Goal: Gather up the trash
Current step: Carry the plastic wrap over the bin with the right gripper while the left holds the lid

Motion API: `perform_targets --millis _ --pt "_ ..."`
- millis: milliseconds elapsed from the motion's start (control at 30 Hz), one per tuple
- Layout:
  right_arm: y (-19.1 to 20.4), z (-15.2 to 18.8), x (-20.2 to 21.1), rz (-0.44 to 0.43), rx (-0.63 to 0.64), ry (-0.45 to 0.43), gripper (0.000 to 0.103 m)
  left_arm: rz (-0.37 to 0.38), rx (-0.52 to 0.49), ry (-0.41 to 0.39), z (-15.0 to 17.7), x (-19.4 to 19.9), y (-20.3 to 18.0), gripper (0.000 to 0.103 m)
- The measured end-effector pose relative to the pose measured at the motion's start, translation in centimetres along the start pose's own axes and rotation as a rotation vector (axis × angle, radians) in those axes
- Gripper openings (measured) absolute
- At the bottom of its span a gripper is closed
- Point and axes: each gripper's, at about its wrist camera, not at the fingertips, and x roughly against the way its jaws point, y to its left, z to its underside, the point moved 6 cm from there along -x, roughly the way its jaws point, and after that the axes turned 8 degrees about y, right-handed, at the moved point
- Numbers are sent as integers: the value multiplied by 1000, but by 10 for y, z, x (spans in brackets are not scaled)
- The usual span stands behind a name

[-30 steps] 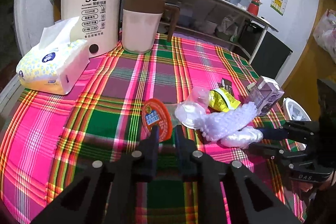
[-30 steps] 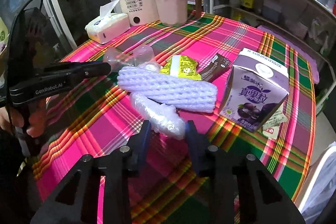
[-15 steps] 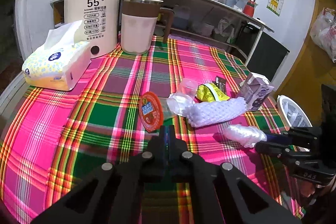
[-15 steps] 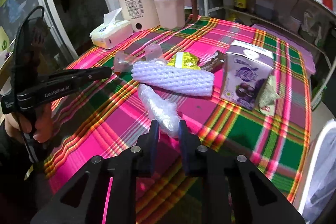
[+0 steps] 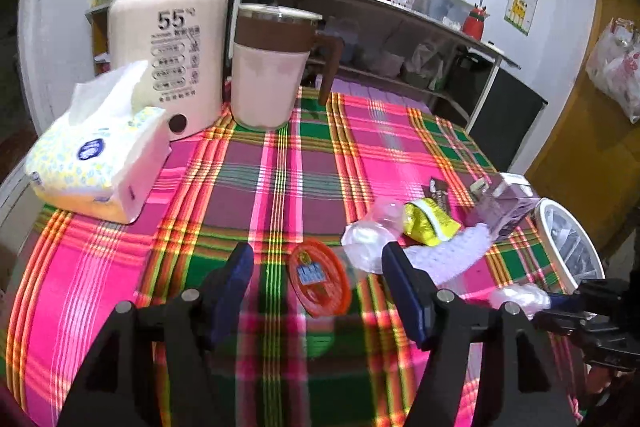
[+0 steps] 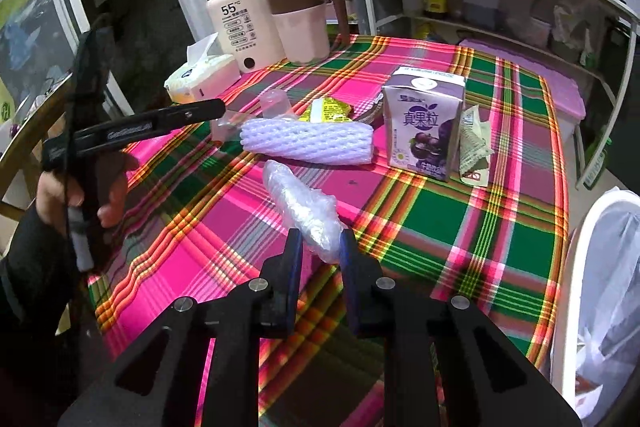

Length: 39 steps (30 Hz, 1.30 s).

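Observation:
My left gripper (image 5: 316, 251) is low over the plaid tablecloth (image 5: 280, 171), its jaws opening wide. An orange round lid (image 5: 318, 283) lies between its fingers, untouched by the pads. My right gripper (image 6: 321, 237) is shut on the near end of a crumpled clear plastic wrap (image 6: 298, 201). The same wrap (image 5: 520, 297) shows at the right of the left wrist view. Behind it lie a white foam net sleeve (image 6: 308, 143), a purple juice carton (image 6: 424, 123), a yellow wrapper (image 6: 330, 109) and a clear plastic cup (image 5: 372, 239).
A white bin (image 6: 580, 267) lined with a bag stands off the table's right edge. At the far end stand a cream kettle (image 5: 172, 67), a pink jug (image 5: 272, 67) and a tissue pack (image 5: 96, 163). A person's hand (image 6: 52, 195) holds the left gripper's handle.
The left jaws closed fully, then spread wide around the orange lid. The right jaws closed on the plastic wrap and drew it away from the foam sleeve.

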Motion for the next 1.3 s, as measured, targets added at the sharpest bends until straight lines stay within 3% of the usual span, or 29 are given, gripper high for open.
perform_targets --millis 167,233,300,400,867,1300 --pt "-5 1 -1 6 -10 4 20 24 -14 70 3 -20 -3 68" --pt "-7 1 -1 7 -14 3 20 38 -17 82 5 -21 -6 62" --pt "-9 1 0 8 -18 0 20 41 -23 80 7 -20 -10 49" --pt "-9 2 2 11 -21 -7 20 17 -36 72 9 -17 -15 47" --pt "-19 20 37 49 -112 -62 20 -10 18 -10 36 33 -44 46" --pt "-33 51 77 116 -186 -100 20 65 -52 -39 52 60 -117 46"
